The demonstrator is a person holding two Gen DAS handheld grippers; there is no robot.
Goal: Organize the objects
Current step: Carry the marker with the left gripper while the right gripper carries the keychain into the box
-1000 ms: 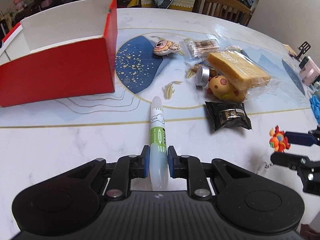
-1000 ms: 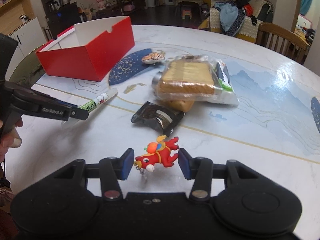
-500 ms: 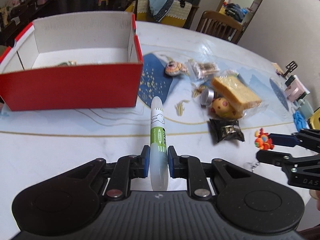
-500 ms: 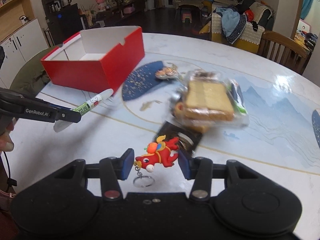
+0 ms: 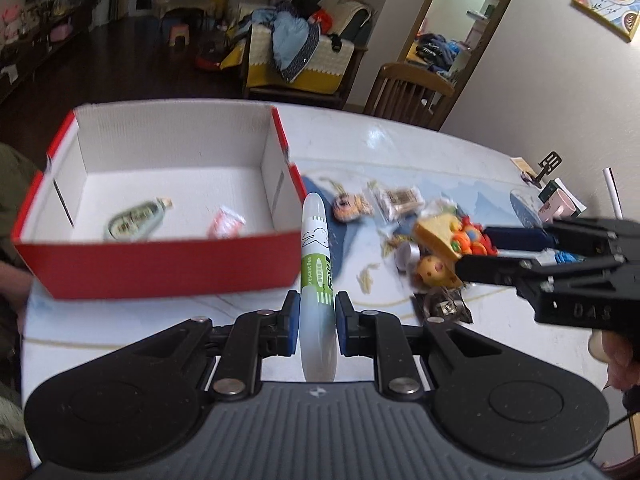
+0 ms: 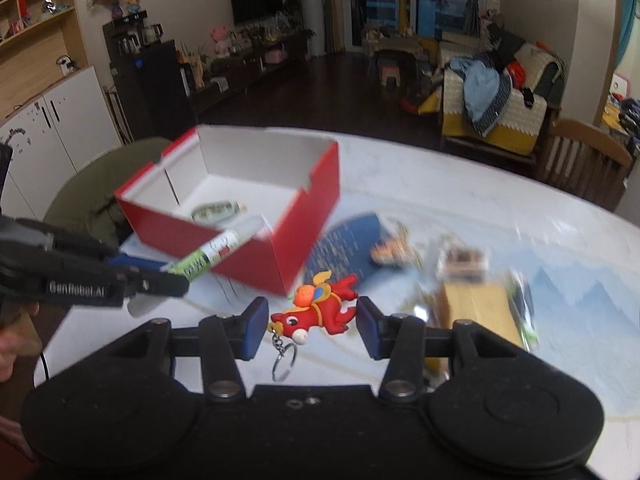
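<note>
Between the left fingers (image 5: 289,322), black with blue pads, a white pen (image 5: 317,264) bears a green label and a rabbit outline. Ahead, the box (image 5: 160,268) is red outside, white inside. Between the right fingers (image 6: 253,326), a red keychain (image 6: 316,312) with an orange-green saddle. The table (image 6: 460,196) is white marble.

Left gripper (image 5: 314,322) pinches a pen (image 5: 317,276) between its 2 blue pads — right gripper (image 6: 312,326) clamps a toy (image 6: 320,310), both held aloft.

Glossy marble-look table (image 5: 400,148), matt red cardboard box (image 5: 160,264), smooth plastic pen (image 5: 317,264), rubbery keychain (image 6: 316,312) with metal ring.
</note>
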